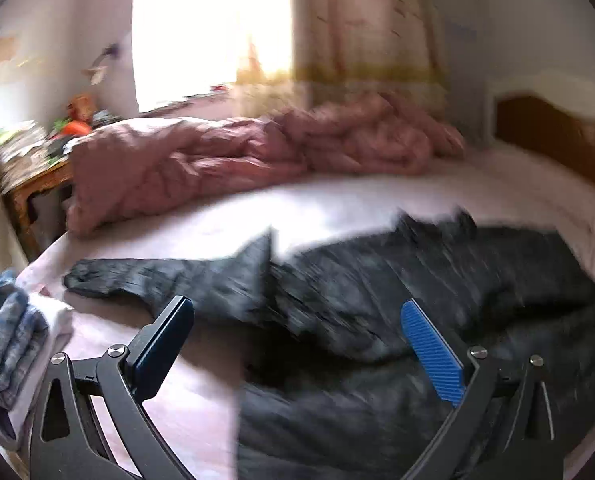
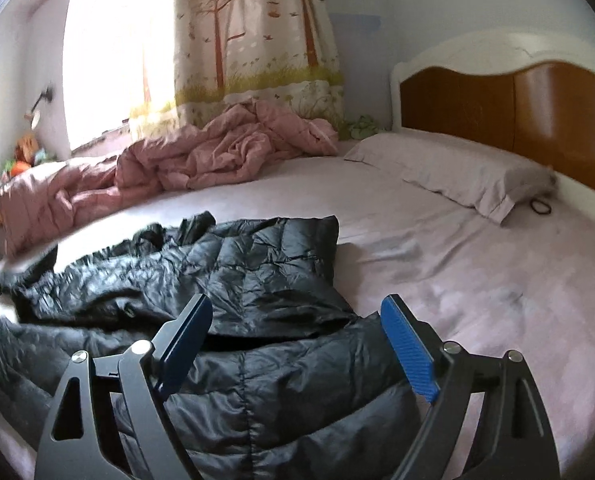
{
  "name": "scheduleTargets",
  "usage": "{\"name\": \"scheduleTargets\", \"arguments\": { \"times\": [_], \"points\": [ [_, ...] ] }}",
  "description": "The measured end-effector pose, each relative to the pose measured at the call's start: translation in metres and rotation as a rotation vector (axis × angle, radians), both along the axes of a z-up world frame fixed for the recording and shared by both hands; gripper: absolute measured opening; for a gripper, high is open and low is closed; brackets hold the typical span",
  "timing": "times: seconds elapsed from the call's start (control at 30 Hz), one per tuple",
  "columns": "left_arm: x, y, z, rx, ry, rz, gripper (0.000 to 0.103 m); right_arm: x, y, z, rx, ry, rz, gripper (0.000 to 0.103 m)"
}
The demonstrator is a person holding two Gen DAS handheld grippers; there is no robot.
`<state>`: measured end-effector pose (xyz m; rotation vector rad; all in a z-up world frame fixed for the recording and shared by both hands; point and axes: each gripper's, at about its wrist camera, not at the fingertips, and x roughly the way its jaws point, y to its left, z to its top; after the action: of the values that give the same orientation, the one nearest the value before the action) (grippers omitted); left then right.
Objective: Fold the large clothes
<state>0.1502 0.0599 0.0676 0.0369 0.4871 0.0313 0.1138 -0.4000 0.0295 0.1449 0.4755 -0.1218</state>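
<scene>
Hovering with both sets of jaws spread and empty, you have the black puffer jacket [image 2: 257,280] lying rumpled on the bed [image 2: 477,280] right beneath and ahead of them. Take the nearest hem under the right gripper [image 2: 297,344] first. Beyond the left gripper [image 1: 297,340], a sleeve [image 1: 137,280] trails outward; flatten it before folding.

We see glossy quilted jacket [image 2: 257,280] fabric, matt sheet [image 2: 477,300] cloth, polished wood headboard [image 2: 517,108], ribbed blue pads [image 2: 407,354] on matt black gripper frames.
</scene>
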Motion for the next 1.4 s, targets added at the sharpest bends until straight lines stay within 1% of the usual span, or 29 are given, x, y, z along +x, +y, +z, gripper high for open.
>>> {"name": "scheduleTargets", "arguments": {
  "times": [0.07,0.1,0.17,0.23,0.27,0.33,0.37,0.4,0.5,0.53,0.63,0.67,0.7,0.77,0.83,0.87,0.9,0.97,1.0,1.03,1.07,1.1,1.17,1.2,1.3,1.4],
  "points": [
    [0.011,0.030,0.006,-0.048,-0.020,0.103,0.103,0.000,-0.002,0.000,-0.003,-0.002,-0.016,0.088],
    [0.018,0.043,0.007,-0.070,-0.012,0.123,0.103,0.000,-0.002,-0.001,-0.009,-0.001,-0.024,0.088],
    [0.032,0.072,0.007,-0.138,0.006,0.132,0.103,0.002,-0.003,-0.003,-0.022,0.008,-0.045,0.088],
    [0.045,0.099,0.004,-0.176,0.016,0.166,0.100,0.004,-0.005,-0.007,-0.024,0.024,-0.057,0.088],
    [0.052,0.111,0.002,-0.168,0.017,0.203,0.096,0.005,-0.005,-0.008,-0.022,0.030,-0.057,0.088],
    [0.064,0.132,-0.004,-0.117,-0.003,0.285,0.095,0.007,-0.004,-0.010,-0.027,0.037,-0.055,0.088],
    [0.072,0.144,-0.009,-0.108,0.014,0.311,0.092,0.008,-0.003,-0.011,-0.034,0.040,-0.054,0.088],
    [0.081,0.156,-0.014,-0.121,0.043,0.327,0.086,0.009,-0.002,-0.012,-0.042,0.044,-0.051,0.088],
    [0.102,0.194,-0.032,-0.210,0.111,0.362,0.080,0.012,0.002,-0.016,-0.055,0.053,-0.043,0.088],
    [0.107,0.205,-0.039,-0.257,0.142,0.365,0.078,0.013,0.003,-0.017,-0.058,0.055,-0.040,0.088],
    [0.116,0.232,-0.060,-0.455,0.210,0.326,0.063,0.018,0.006,-0.022,-0.060,0.072,-0.028,0.088],
    [0.120,0.237,-0.067,-0.507,0.222,0.298,0.052,0.019,0.007,-0.023,-0.065,0.079,-0.027,0.088],
    [0.126,0.239,-0.073,-0.518,0.237,0.280,0.050,0.021,0.007,-0.025,-0.067,0.086,-0.025,0.088],
    [0.139,0.240,-0.083,-0.499,0.278,0.297,0.050,0.023,0.006,-0.027,-0.059,0.096,-0.032,0.088],
    [0.149,0.238,-0.093,-0.508,0.311,0.298,0.048,0.025,0.003,-0.029,-0.044,0.105,-0.042,0.088],
    [0.152,0.236,-0.097,-0.509,0.320,0.299,0.038,0.026,0.002,-0.030,-0.038,0.109,-0.042,0.088],
    [0.150,0.235,-0.099,-0.509,0.317,0.298,0.019,0.027,0.001,-0.031,-0.035,0.112,-0.041,0.088],
    [0.146,0.229,-0.096,-0.489,0.280,0.284,0.005,0.027,0.000,-0.033,-0.033,0.114,-0.042,0.088],
    [0.142,0.225,-0.090,-0.468,0.250,0.270,0.004,0.027,0.000,-0.033,-0.033,0.115,-0.042,0.088],
    [0.138,0.219,-0.081,-0.440,0.207,0.254,0.003,0.028,0.000,-0.033,-0.034,0.116,-0.041,0.088],
    [0.129,0.210,-0.068,-0.409,0.146,0.231,0.003,0.028,0.000,-0.033,-0.035,0.116,-0.041,0.088],
    [0.122,0.202,-0.057,-0.396,0.097,0.210,0.003,0.028,0.000,-0.033,-0.037,0.118,-0.041,0.088],
    [0.104,0.184,-0.031,-0.410,0.011,0.139,0.003,0.029,0.001,-0.035,-0.042,0.125,-0.040,0.088],
    [0.093,0.172,-0.018,-0.422,-0.018,0.103,0.003,0.030,0.001,-0.037,-0.042,0.129,-0.041,0.088],
    [0.056,0.133,0.014,-0.464,-0.094,-0.045,0.003,0.033,-0.001,-0.039,-0.034,0.146,-0.044,0.088],
    [0.025,0.081,0.040,-0.419,-0.155,-0.160,0.003,0.033,0.000,-0.039,-0.031,0.142,-0.042,0.088]
  ]
}}
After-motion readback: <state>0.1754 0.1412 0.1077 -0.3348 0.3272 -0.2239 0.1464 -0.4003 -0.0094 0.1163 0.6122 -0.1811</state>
